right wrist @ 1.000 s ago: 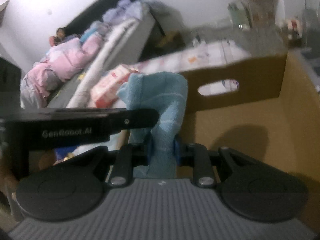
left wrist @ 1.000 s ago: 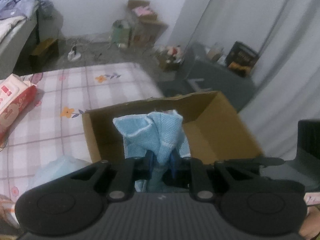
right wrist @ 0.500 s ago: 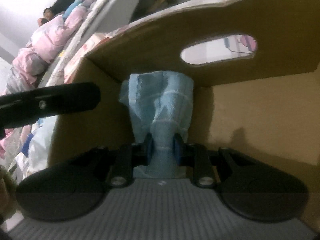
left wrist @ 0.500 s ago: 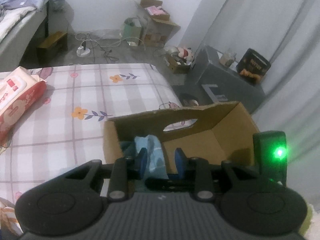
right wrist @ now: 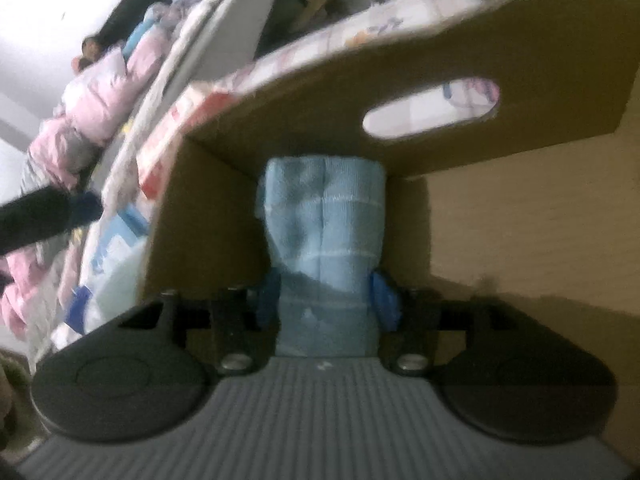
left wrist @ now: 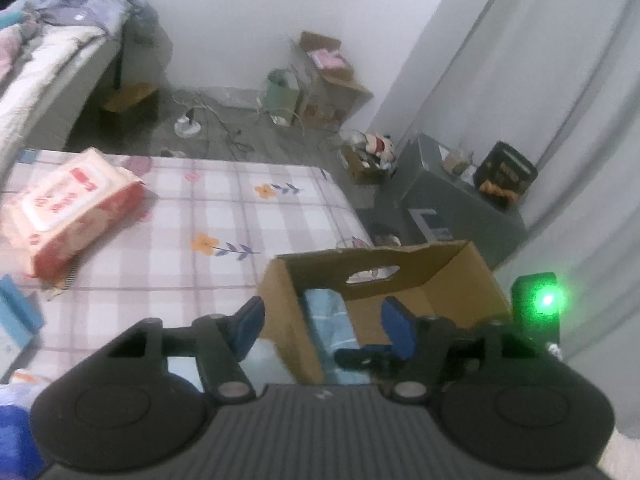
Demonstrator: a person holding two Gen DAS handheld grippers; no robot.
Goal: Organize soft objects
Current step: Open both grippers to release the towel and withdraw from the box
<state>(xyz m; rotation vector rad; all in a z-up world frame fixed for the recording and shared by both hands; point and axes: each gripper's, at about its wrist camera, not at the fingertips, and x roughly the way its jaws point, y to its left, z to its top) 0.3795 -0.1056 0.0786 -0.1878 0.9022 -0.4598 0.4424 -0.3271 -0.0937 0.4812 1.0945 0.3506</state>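
Observation:
A light blue towel (right wrist: 324, 216) stands in the far left corner of an open cardboard box (right wrist: 520, 40). My right gripper (right wrist: 326, 296) is inside the box with its blue pads on either side of the towel, the jaws spread wider than before. In the left wrist view the towel (left wrist: 326, 312) shows inside the box (left wrist: 460, 276). My left gripper (left wrist: 324, 320) is open and empty, above the box's near left wall, with the right gripper's finger just below it.
The box sits at the edge of a checked floral bed sheet (left wrist: 224, 216). A red and white wipes pack (left wrist: 68, 212) lies to the left. A light blue object (left wrist: 16, 308) lies at the left edge. Floor clutter and a grey cabinet (left wrist: 460, 208) lie beyond the bed.
My left gripper let go of the towel, opened wide and drew back to the left. My right gripper carried the towel down into the box corner and its jaws have spread.

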